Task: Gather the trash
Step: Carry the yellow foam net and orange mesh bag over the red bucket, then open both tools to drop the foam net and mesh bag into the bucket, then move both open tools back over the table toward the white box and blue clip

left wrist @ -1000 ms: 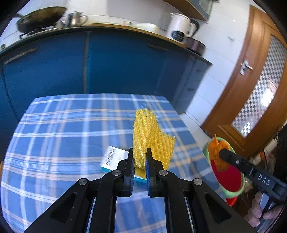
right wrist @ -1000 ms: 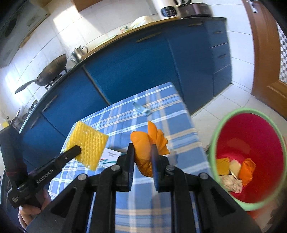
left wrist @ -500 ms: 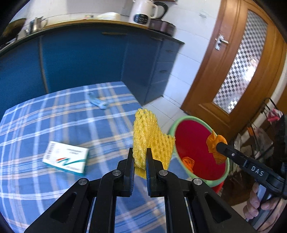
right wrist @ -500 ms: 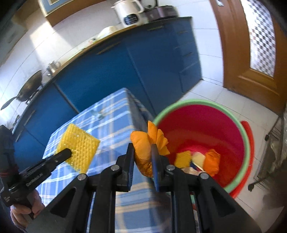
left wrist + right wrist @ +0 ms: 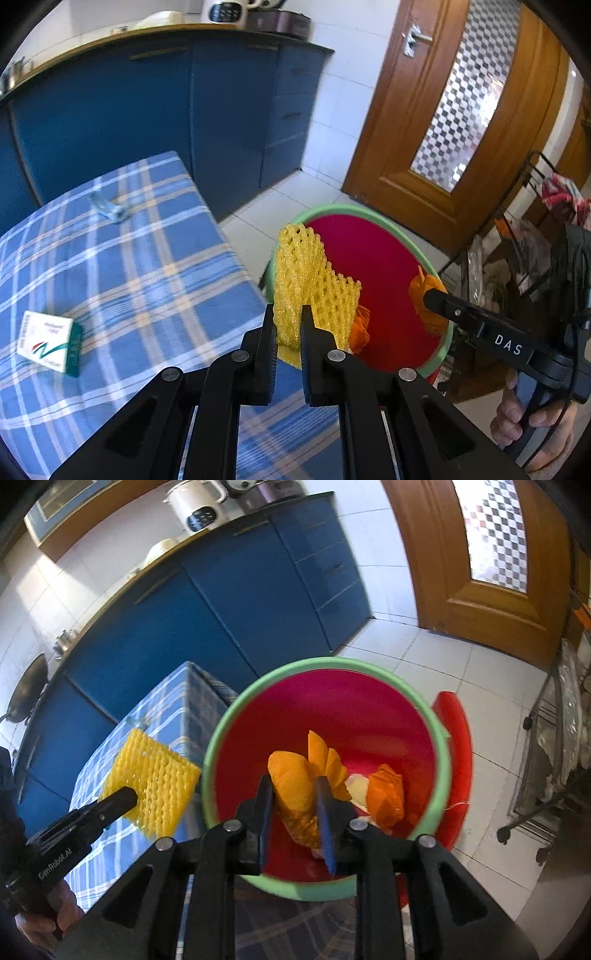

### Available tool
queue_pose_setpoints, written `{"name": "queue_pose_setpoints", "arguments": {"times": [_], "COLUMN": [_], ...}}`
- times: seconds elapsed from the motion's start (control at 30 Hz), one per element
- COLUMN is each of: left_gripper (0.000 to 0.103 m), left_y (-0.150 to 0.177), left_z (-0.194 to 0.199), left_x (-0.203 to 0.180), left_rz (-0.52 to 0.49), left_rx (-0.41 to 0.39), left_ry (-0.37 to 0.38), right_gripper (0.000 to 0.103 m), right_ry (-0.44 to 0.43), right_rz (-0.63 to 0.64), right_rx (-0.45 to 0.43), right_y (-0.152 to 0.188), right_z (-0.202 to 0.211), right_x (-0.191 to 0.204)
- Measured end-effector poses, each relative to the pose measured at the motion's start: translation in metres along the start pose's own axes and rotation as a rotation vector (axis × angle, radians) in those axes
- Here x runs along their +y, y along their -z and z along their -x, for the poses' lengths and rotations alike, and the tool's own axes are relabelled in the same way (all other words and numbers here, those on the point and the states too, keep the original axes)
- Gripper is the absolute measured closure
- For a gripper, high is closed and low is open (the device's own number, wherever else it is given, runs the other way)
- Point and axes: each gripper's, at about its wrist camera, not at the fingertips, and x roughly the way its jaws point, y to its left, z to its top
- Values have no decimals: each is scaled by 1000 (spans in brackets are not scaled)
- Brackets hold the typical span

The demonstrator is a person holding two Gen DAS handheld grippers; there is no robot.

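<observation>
Right wrist view: right gripper [image 5: 293, 794] above the red bin [image 5: 236, 716], jaws just opening, orange wrapper [image 5: 295, 794] between them. Left gripper [image 5: 289, 320] clamps yellow foam net [image 5: 314, 284] at the bin's rim.

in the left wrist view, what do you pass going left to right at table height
white box → yellow foam net in the left gripper → orange wrapper at the right gripper tip → hand

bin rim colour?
Light green rim on a bin that is red inside; the right wrist view shows it best.
</observation>
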Motion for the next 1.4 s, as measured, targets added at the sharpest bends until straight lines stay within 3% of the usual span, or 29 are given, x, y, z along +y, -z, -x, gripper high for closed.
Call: {"name": "queue_pose_setpoints", "arguments": {"times": [0.33,0.4,0.47,0.5,0.87,1.4], "left_gripper": [89,78,50,48,48,48], "left_y": [-6,-6,-5,-5,0,17], "left_z": [-28,-30,-32,-32,-15,21], "left_x": [-30,-34,-36,-36,-17,86], "left_rz": [-33,-32,-32,-32,8,222], "left_rx": [32,40,46,44,35,16], "left_ry": [31,23,10,9,-13,-138], "right_gripper": [67,67,67,67,67,67], "right_ry": [5,8,10,11,-7,-79], "right_rz": [-37,-44,-50,-52,-23,100], "right_rx": [-42,-45,-47,-48,-36,-6], "right_y": [5,5,4,4,8,17], "right_z": [14,15,16,17,18,14], "right_x": [-22,-25,-27,-28,-19,40]}}
